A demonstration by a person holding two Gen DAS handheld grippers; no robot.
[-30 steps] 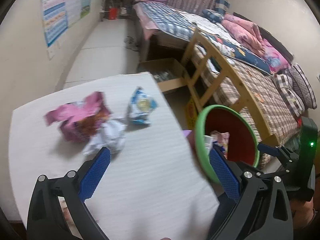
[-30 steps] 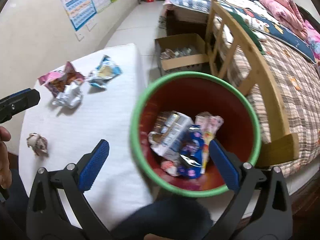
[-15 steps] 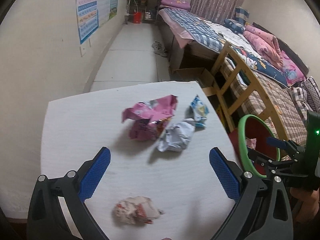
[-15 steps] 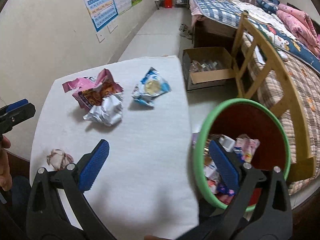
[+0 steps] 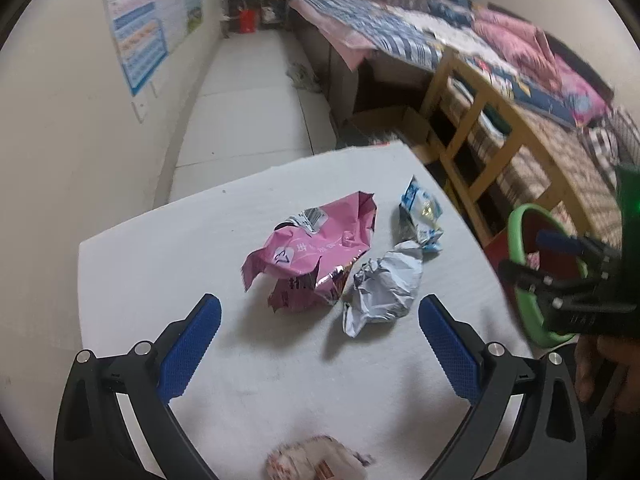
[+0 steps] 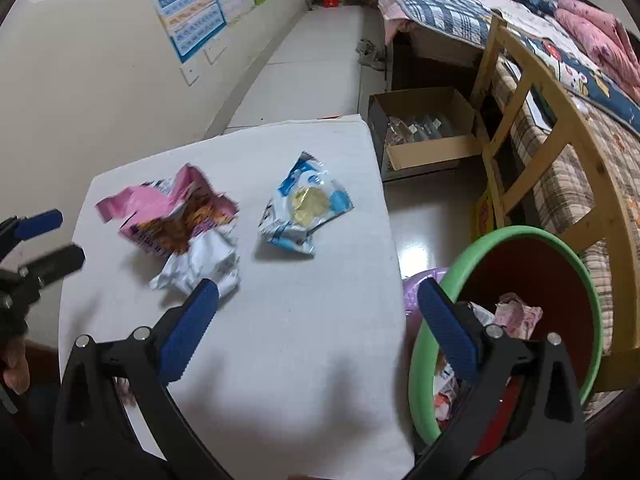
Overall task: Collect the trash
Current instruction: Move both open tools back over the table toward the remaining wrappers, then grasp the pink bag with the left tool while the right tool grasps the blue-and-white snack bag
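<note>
Table [image 5: 168, 280]: white, rectangular, holding four pieces of trash
Pink wrapper [image 5: 316, 254]: crumpled foil-lined snack bag, mid-table, opening torn; touching the silver wrapper on its right side
Silver wrapper [image 5: 386, 290]: crushed white-silver foil, just beside the pink one and nearer the bin side of the table
Blue-and-white wrapper [image 6: 304, 210]: flattened packet with a yellow disc print, lying apart from the other two, toward the far right edge of the table
Crumpled paper wad [image 5: 316, 462]: pale with reddish marks, at the near table edge, directly below the left gripper; blurred
Bin [image 6: 560, 248]: red bucket with green rim, off the table's right edge beside the wooden bed frame [image 6: 560, 128]; several wrappers already inside
Left gripper [image 5: 320, 346]: blue pads spread wide, empty, held above the table facing the pink and silver wrappers
Right gripper [image 6: 318, 326]: blue pads spread wide, empty, straddling the table's right edge and the bin rim
Cardboard box [image 6: 428, 148]: open, on the floor beyond the table
</note>
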